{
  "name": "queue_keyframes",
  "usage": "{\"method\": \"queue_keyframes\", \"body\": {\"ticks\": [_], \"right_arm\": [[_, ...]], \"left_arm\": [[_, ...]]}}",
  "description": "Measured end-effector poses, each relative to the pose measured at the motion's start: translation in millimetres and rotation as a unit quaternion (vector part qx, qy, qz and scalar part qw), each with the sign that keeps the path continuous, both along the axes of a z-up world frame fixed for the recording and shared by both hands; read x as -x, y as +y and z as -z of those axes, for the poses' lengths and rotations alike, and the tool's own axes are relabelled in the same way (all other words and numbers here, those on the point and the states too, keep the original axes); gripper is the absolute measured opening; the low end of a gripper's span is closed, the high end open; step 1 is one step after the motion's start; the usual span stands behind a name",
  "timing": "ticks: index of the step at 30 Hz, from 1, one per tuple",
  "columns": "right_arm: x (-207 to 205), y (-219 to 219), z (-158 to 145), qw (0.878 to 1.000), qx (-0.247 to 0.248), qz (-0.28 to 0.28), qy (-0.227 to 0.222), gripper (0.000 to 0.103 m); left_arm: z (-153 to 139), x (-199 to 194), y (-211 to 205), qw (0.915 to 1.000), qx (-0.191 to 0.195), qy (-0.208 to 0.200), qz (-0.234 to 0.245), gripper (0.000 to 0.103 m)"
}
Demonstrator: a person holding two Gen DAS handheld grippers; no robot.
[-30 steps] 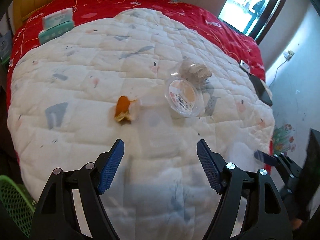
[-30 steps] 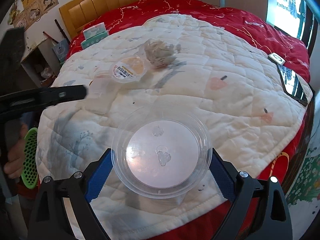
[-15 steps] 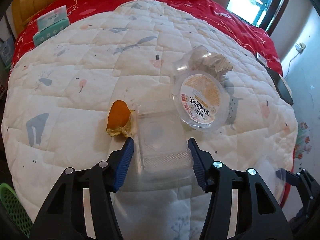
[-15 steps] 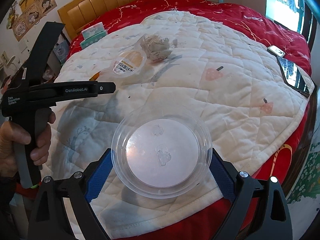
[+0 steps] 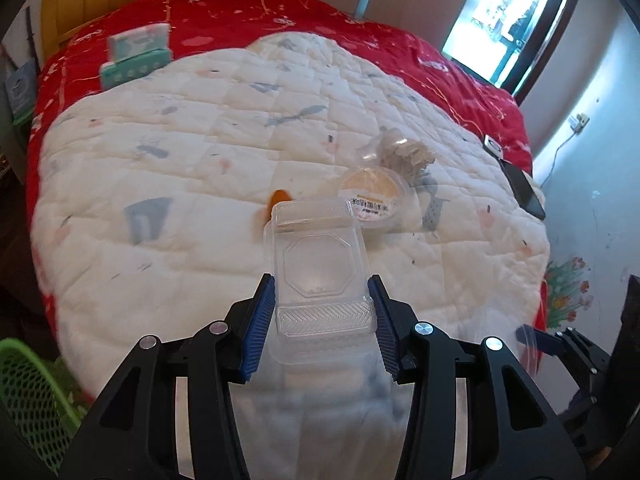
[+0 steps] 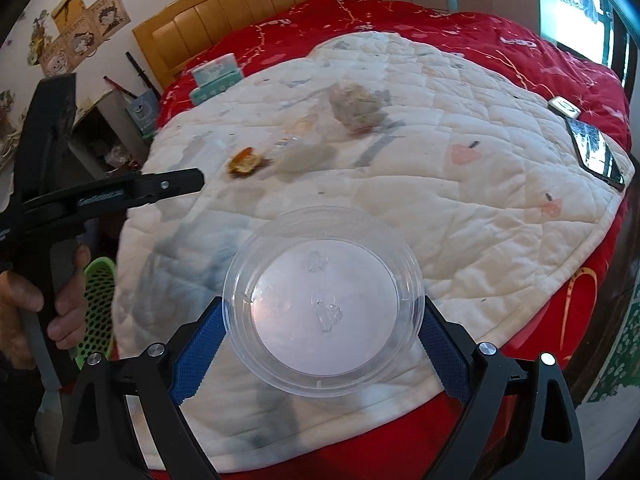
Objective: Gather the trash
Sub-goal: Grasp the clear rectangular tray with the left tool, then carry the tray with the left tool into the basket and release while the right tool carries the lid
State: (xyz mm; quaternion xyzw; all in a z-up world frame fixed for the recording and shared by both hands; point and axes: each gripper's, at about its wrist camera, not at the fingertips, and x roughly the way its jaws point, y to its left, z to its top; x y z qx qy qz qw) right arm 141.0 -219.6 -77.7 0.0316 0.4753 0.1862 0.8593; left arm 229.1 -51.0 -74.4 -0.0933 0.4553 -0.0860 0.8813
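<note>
My left gripper (image 5: 322, 312) pinches the clear clamshell box (image 5: 320, 276) above the quilt's (image 5: 200, 152) near edge; my right gripper (image 6: 322, 336) clamps the round clear lid (image 6: 323, 300). I should keep my squeeze light, carrying both level toward the green basket (image 5: 28, 396) beside the bed.

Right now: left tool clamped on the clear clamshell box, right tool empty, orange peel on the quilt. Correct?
One error: the right tool is not empty. The right wrist view shows it shut on a round clear lid. The rest holds: the left tool is clamped on the clear clamshell box, and the orange peel lies on the quilt.
</note>
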Motion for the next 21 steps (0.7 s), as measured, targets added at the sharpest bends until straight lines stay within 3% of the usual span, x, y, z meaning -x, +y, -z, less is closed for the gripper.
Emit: {"method": "queue_keyframes", "body": {"ticks": [11,21], "right_arm": [[29,57,-19,0.999,-0.001,-0.049,-0.015,0.089],[51,121,-31,0.993,0.003,-0.111,-0.027,0.089]], "left_arm": [[-19,83,82,0.9977,0.013,-0.026,-0.061,0.047],[-10,160,172,0.9872,0.016,-0.018,-0.158,0.047]]}}
